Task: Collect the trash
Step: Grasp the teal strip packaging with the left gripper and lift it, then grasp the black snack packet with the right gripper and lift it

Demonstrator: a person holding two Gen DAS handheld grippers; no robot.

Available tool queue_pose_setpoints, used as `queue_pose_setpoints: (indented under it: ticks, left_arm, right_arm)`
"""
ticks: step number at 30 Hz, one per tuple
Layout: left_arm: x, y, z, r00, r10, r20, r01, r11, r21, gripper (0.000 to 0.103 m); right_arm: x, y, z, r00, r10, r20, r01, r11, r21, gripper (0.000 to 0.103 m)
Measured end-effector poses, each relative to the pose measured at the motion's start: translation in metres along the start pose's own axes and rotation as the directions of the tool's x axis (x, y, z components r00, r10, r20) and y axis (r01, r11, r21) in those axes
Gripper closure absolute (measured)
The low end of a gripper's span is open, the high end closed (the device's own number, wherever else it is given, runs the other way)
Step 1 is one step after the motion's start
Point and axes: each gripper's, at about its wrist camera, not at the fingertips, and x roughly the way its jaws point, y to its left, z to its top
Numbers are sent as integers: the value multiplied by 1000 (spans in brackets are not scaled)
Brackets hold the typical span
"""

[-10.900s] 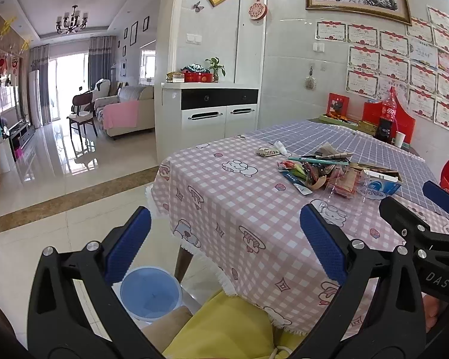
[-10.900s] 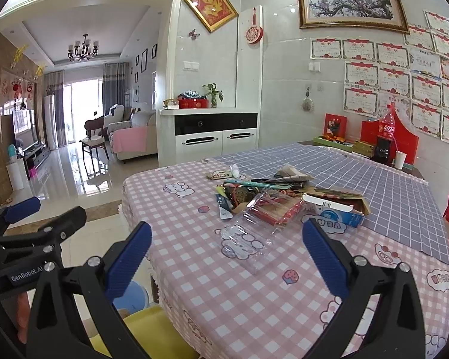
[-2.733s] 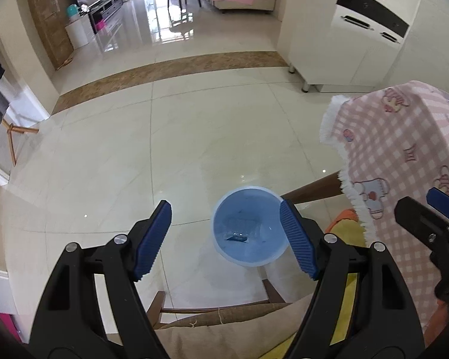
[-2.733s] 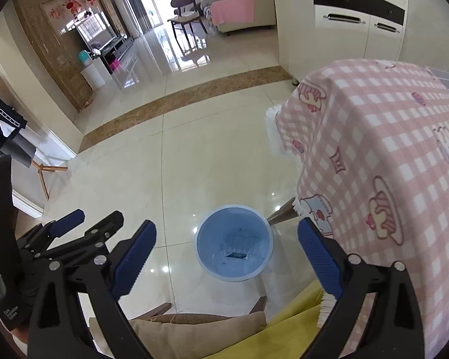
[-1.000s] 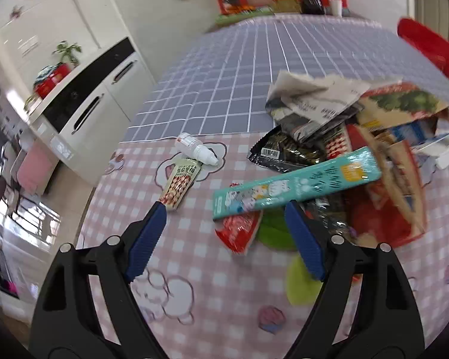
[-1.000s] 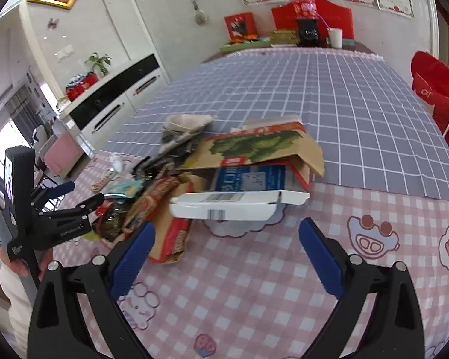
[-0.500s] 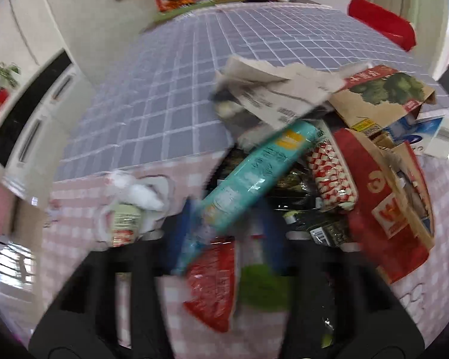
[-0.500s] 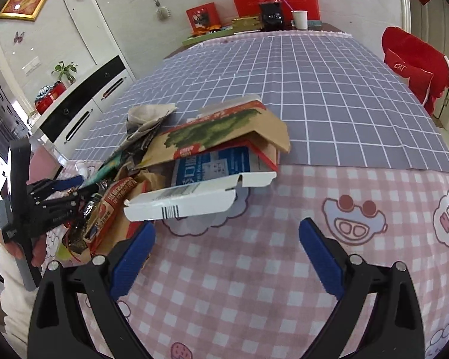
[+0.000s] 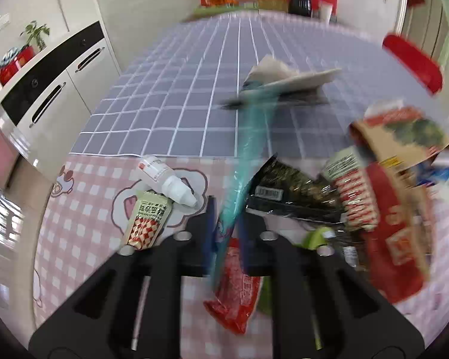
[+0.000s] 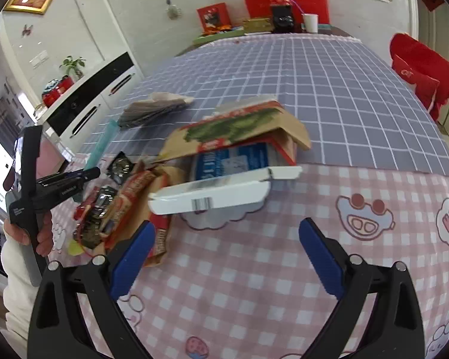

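1. One left gripper (image 9: 226,227), clamped on teal wrapper (image 9: 248,155), at the near-left edge of the trash pile (image 10: 128,197).
2. One right gripper (image 10: 224,254), jaws wide apart, empty, just before the pile's white box (image 10: 212,193).

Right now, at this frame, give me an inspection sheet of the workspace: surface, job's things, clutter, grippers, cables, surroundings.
Surface: table under grey grid cloth and pink check cloth.
Job's things: trash pile of wrappers, cartons and a white box; teal box raised from it.
Clutter: white bottle and sachet beside the pile.
Grippers: left gripper shut on the teal box; right gripper open, empty, above the pink cloth.
Cables: nothing seen.
Surroundings: white cabinet, red chair, framed certificates on the wall.
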Motion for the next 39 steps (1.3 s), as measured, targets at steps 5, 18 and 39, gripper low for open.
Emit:
queue_pose_setpoints:
  ticks: [5,18,39]
  left_arm:
    - [-39,11,-15,997,18,79,-12,997,-74,94]
    - [-111,39,-97,980,60,191,-16,975,-220,94]
    - [-107,50,-152,978,32,206,17,973,-232,94]
  right_arm:
    - [-12,26,6,997,63,33,-61,996,-60,8]
    - [9,137,-15,954,294,-64,-300,909,-290,8]
    - [76,165,-2,980,120,-159,-150,971,-188,24]
